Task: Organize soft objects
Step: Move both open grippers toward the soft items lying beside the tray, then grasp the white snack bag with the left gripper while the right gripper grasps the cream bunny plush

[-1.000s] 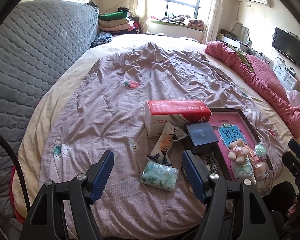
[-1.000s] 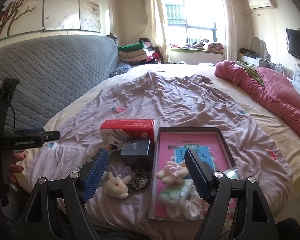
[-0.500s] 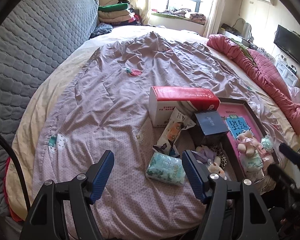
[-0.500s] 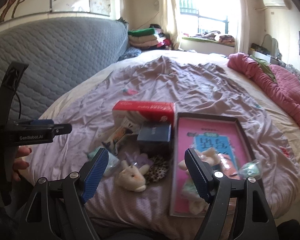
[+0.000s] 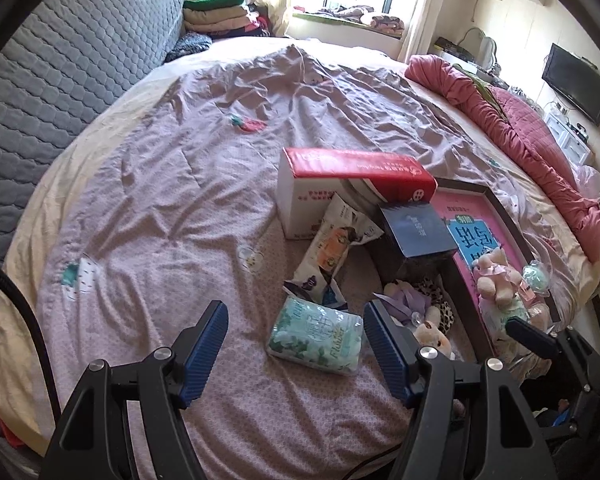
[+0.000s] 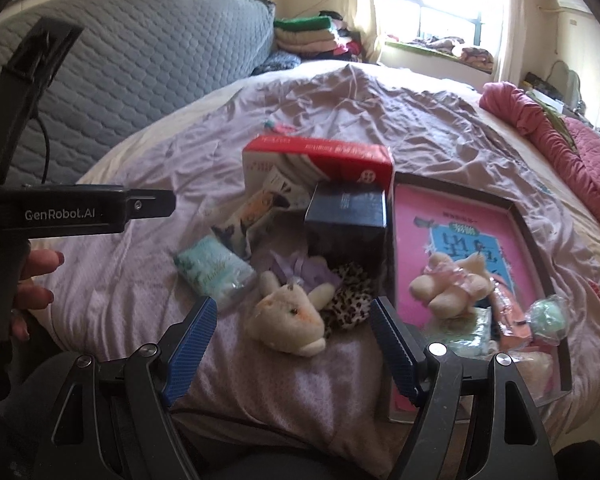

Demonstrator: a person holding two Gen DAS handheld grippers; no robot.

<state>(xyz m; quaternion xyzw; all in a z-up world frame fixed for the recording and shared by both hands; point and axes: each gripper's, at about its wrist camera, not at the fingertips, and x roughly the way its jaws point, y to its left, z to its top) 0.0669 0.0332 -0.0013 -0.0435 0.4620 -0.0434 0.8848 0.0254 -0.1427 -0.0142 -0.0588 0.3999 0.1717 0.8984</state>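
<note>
A green tissue pack [image 5: 315,334] lies on the purple bedspread between the fingers of my open, empty left gripper [image 5: 296,338]; it also shows in the right wrist view [image 6: 212,272]. A cream plush rabbit [image 6: 290,318] lies between the fingers of my open, empty right gripper [image 6: 292,338], next to a purple cloth [image 6: 304,270] and a leopard-print piece [image 6: 350,294]. A dark-rimmed tray with a pink bottom [image 6: 522,222] on the right holds a plush bear [image 6: 450,284], a mint ball [image 6: 548,316] and small packs.
A red and white box [image 5: 352,196], a dark blue box [image 5: 414,230] and a snack bag [image 5: 334,246] stand behind the soft things. A pink quilt [image 5: 532,136] lies along the right bed edge. A grey quilted headboard [image 5: 60,60] is on the left.
Both grippers have moved forward and down toward the pile. The tissue pack now sits between the left fingers, the rabbit between the right fingers. Both stay open.
</note>
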